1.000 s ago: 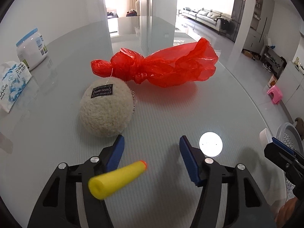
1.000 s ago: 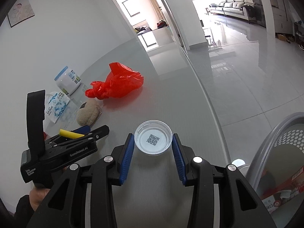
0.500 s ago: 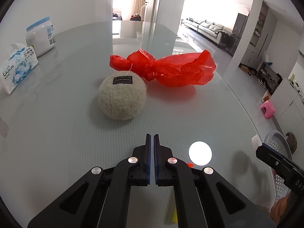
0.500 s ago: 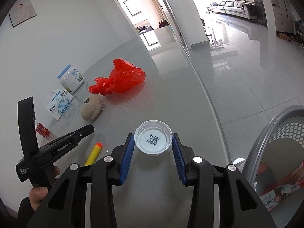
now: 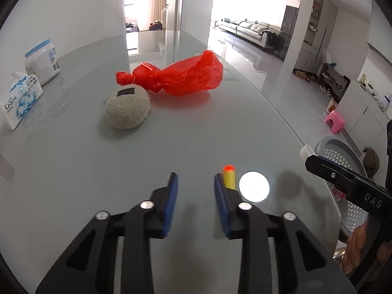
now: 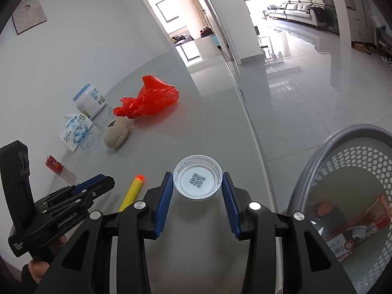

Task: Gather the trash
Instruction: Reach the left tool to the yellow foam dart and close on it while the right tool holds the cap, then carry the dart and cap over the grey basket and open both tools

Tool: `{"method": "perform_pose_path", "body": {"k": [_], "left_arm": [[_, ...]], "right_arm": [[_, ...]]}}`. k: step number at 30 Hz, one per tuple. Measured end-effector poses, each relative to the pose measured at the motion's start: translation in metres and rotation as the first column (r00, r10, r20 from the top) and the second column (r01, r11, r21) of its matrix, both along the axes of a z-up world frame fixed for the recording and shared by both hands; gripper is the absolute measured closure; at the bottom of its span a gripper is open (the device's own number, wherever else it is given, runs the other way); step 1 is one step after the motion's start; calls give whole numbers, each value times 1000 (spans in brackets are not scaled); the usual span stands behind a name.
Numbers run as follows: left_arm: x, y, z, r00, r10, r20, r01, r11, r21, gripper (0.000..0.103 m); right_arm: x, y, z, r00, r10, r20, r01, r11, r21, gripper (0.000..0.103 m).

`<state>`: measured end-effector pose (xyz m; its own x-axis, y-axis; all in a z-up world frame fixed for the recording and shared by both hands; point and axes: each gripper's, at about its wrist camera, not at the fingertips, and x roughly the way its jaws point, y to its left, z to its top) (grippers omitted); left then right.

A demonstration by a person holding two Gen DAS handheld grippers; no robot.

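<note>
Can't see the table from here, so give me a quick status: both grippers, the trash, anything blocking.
Left gripper opening, empty; yellow foam dart lies on table beside it. Right gripper shut on clear plastic lid. Gray basket at right, path clear.

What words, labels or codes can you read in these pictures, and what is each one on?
"GenRobot.AI": side of the left gripper.
"DAS", cut off: side of the right gripper.
"500": tissue pack; its brand word is unclear.
QR code, no words: clear lid.
Plush ball patch, white jar, red box: too small.
</note>
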<state>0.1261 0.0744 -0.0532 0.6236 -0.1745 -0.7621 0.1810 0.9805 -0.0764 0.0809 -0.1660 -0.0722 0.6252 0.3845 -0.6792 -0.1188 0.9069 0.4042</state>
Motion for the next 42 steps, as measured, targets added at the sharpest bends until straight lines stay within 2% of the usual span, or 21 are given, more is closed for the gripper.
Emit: {"method": "perform_pose_path", "body": {"k": [1,2,4,10,12,14,15,16,22,28,34,42], "left_arm": [[-3,-5,0,1000,-5,5,5,1000,0,48],[-6,-11,0,1000,-11,9,11,1000,-2,47],[-8,-19,-3,1000,-24,-2,24,1000,2,47],[-11,-47,-20,998,-35,-50,39,996,76,47],[-13,-51,-24,998,-34,-61,39,996,83,53],[-15,-55,-23,997,-43,-60,48,996,82,68],[-16,-57,-22,997,-46,-61,50,996,80,84],[-17,-59,-21,997,-49,-64,54,995,80,90],[-26,-69,-20,998,-35,-58,41,995,95,91],[-41,-94,-8,998,-70,-7,70,989,128,91],[-59,-141,7,987,-158,31,153,981,121,91],[-71,-212,4,955,-297,20,294,951,93,91]], "right_arm": [[-4,-4,1,1000,-8,3,8,1000,-2,63],[-8,-9,2,1000,-16,6,16,1000,-5,64],[-15,-18,4,999,-32,7,32,999,-8,64],[-36,-46,7,997,-82,14,82,997,-4,64],[-41,-55,7,995,-96,14,96,995,1,64],[-46,-61,6,994,-106,11,106,994,6,63],[-48,-64,5,994,-110,9,110,994,8,64],[-50,-66,4,994,-113,6,113,994,9,64],[-64,-78,1,993,-121,2,121,992,20,63],[-85,-101,3,988,-152,12,152,988,18,64],[-112,-136,7,975,-219,31,220,976,-9,64],[-143,-184,5,950,-310,30,311,949,-60,64]]}}
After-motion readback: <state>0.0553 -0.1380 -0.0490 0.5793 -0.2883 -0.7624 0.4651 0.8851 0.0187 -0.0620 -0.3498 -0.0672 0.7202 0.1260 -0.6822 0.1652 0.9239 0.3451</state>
